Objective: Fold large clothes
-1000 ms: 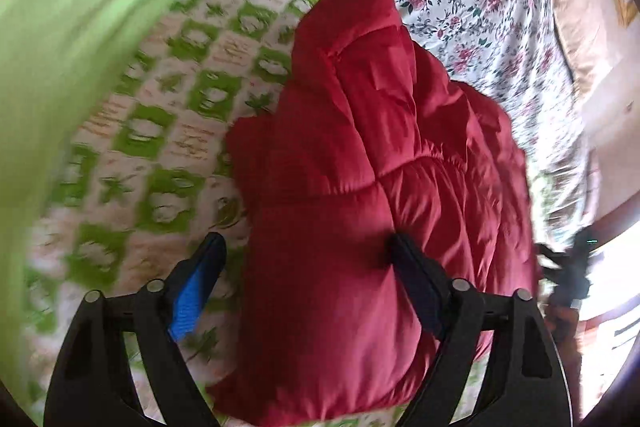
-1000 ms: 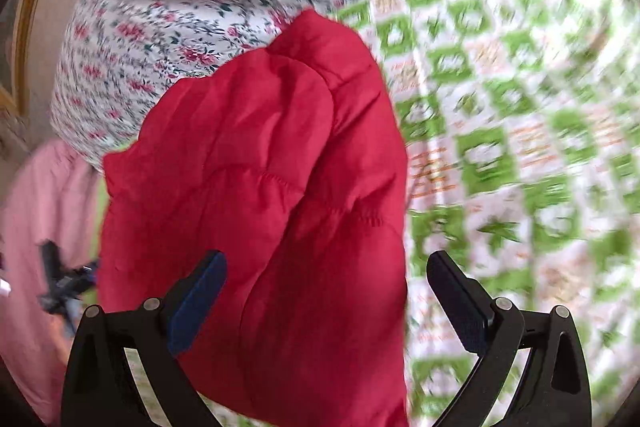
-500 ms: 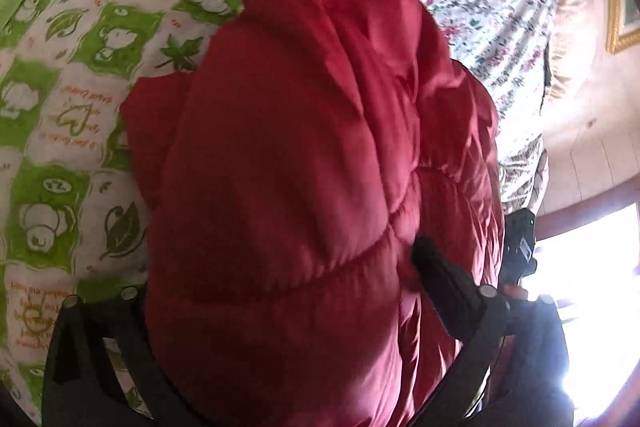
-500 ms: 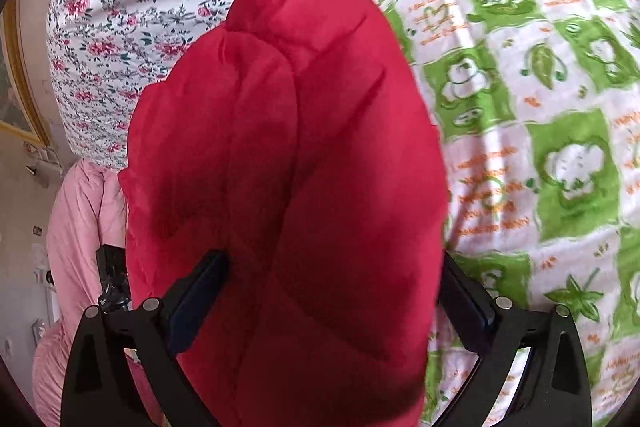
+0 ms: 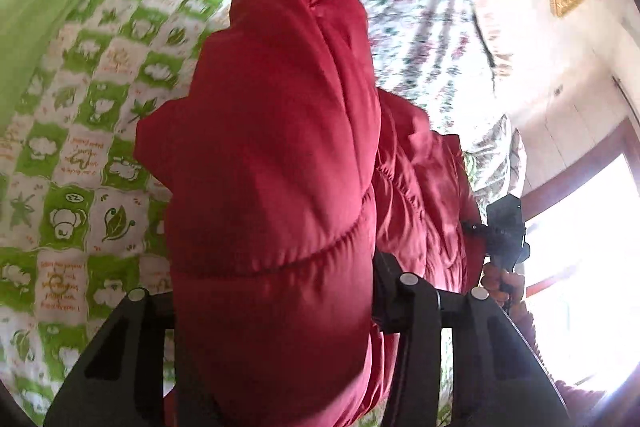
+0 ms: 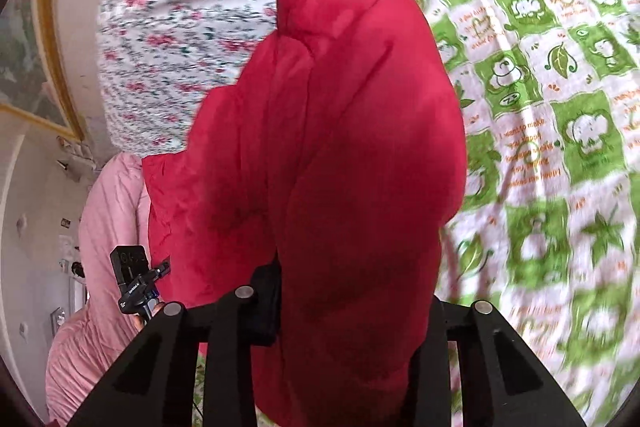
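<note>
I have 1 red padded jacket (image 5: 276,163) bunched on the green-checked bedspread (image 5: 72,163), its near end raised off the cover. My left gripper (image 5: 276,311) and right gripper (image 6: 352,307) have both just been closing and now pinch thick folds of that near end. I judge this the start of a fold: the grip is made, and next I must lift both corners evenly and carry them towards the far end. Beyond lie 1 floral sheet (image 6: 180,27) and 1 pink garment (image 6: 108,227).
</note>
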### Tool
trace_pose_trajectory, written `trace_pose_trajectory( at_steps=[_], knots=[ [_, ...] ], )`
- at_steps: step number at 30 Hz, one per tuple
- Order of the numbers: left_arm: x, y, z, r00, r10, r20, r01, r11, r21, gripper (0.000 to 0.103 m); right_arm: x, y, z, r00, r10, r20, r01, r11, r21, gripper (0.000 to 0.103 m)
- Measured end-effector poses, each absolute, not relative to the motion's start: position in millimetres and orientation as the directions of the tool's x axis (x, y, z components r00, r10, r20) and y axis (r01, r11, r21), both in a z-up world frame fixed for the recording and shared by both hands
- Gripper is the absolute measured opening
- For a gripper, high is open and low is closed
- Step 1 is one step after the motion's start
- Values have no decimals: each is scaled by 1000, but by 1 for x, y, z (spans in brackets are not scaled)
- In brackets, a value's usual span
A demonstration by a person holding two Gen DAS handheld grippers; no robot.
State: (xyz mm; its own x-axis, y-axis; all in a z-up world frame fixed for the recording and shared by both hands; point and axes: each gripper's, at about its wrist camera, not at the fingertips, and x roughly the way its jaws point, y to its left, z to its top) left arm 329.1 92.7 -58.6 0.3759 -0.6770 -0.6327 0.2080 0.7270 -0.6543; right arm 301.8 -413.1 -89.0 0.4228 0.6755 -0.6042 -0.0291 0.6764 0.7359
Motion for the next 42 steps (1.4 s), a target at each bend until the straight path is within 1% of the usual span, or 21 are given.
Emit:
trace_pose_trajectory(
  at_steps=[4, 7, 11, 17, 21, 24, 27, 29, 31, 34, 35, 36, 39, 40, 42],
  knots=[
    [304, 90, -35, 381, -683, -623, 248, 725, -643, 43, 269, -408, -67, 437, 681, -587, -70, 677, 733, 33],
    [272, 103, -23, 381, -686, -620, 272, 724, -634, 43, 243, -402, -56, 438, 683, -585, -94, 682, 726, 32],
    [233, 115, -17, 374, -692, -617, 273, 718, -640, 43, 200, -395, -50, 431, 688, -584, -109, 682, 723, 32],
    [177, 123, -21, 356, -692, -628, 257, 719, -646, 43, 148, -388, -58, 410, 693, -593, -113, 684, 721, 33],
    [158, 123, -32, 352, -679, -644, 245, 731, -637, 44, 130, -386, -71, 410, 683, -604, -83, 688, 721, 34],
    [157, 126, -50, 348, -647, -678, 207, 758, -618, 45, 128, -388, -87, 415, 642, -645, -40, 721, 692, 38],
    [162, 133, -70, 337, -626, -703, 148, 773, -617, 49, 133, -392, -100, 428, 619, -658, 5, 727, 687, 42],
    [166, 134, -79, 336, -607, -720, 124, 786, -606, 55, 139, -389, -105, 432, 593, -680, 15, 749, 663, 48],
    [168, 132, -83, 331, -585, -741, 108, 803, -586, 58, 142, -388, -108, 433, 572, -696, 16, 768, 641, 53],
    [167, 126, -81, 334, -547, -768, 109, 831, -545, 63, 144, -389, -113, 436, 558, -706, 31, 774, 632, 58],
    [164, 125, -79, 334, -539, -773, 108, 837, -536, 64, 145, -390, -114, 438, 556, -707, 37, 774, 632, 62],
    [164, 124, -78, 338, -529, -778, 106, 843, -527, 66, 145, -390, -114, 438, 551, -710, 42, 777, 629, 64],
    [162, 124, -74, 349, -492, -797, 87, 865, -495, 76, 146, -384, -109, 444, 531, -722, 40, 793, 608, 69],
    [161, 125, -70, 361, -468, -807, 80, 877, -473, 81, 145, -384, -107, 449, 520, -727, 41, 801, 598, 71],
    [156, 128, -65, 371, -447, -814, 83, 889, -450, 82, 145, -382, -104, 453, 502, -737, 45, 813, 581, 73]
  ],
)
